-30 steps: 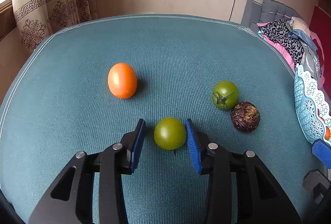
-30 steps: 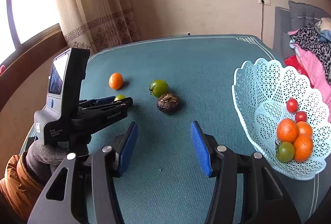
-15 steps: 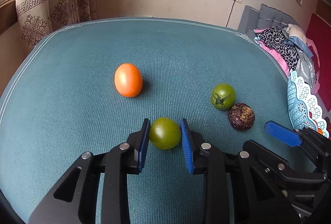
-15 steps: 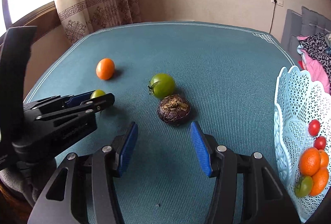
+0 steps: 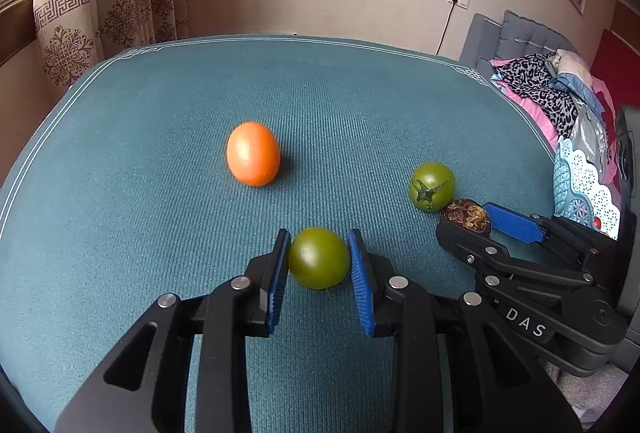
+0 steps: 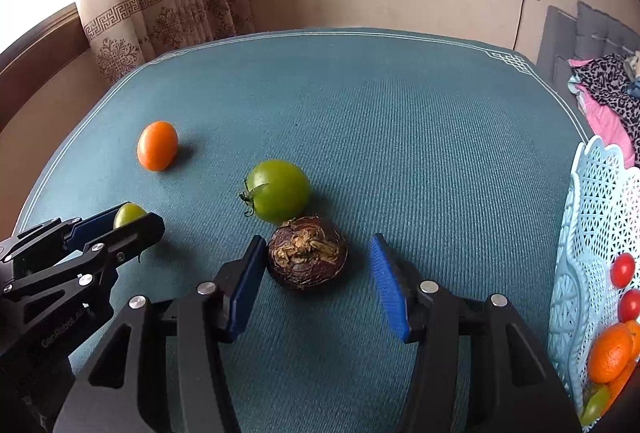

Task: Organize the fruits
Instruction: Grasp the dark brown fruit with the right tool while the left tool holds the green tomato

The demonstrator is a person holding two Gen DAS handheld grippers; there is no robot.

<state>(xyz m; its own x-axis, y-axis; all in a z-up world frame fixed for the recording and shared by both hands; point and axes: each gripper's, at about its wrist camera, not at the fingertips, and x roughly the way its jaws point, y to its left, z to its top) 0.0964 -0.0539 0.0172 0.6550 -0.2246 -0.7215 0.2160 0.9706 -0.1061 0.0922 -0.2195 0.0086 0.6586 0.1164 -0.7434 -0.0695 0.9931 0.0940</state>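
On the far left of the teal desk (image 5: 160,137) the orange (image 5: 253,153) lies untouched, well apart from both my claws. My left claw (image 5: 319,261) has narrowed over the last second: a second ago its blue pads stood clear of the small green fruit (image 5: 319,258), and now they press its two sides, so I judge the grip made, though the fruit is not yet lifted off the desk. Further right, the green tomato (image 6: 277,190) sits with its stalk turned left, and the dark brown fruit (image 6: 307,253) lies just in front of it, the two touching or nearly so. My right claw (image 6: 318,283) has come forward from open desk to straddle that brown fruit; it is wide, the left pad close to the fruit's side and the right pad apart from it, so nothing is held there yet. At the far right the basket (image 6: 588,233) holds oranges, red cherry tomatoes and a green one. So four fruits remain on the desk, one gripped and one framed; closing the right claw could nudge the tomato, which may roll.
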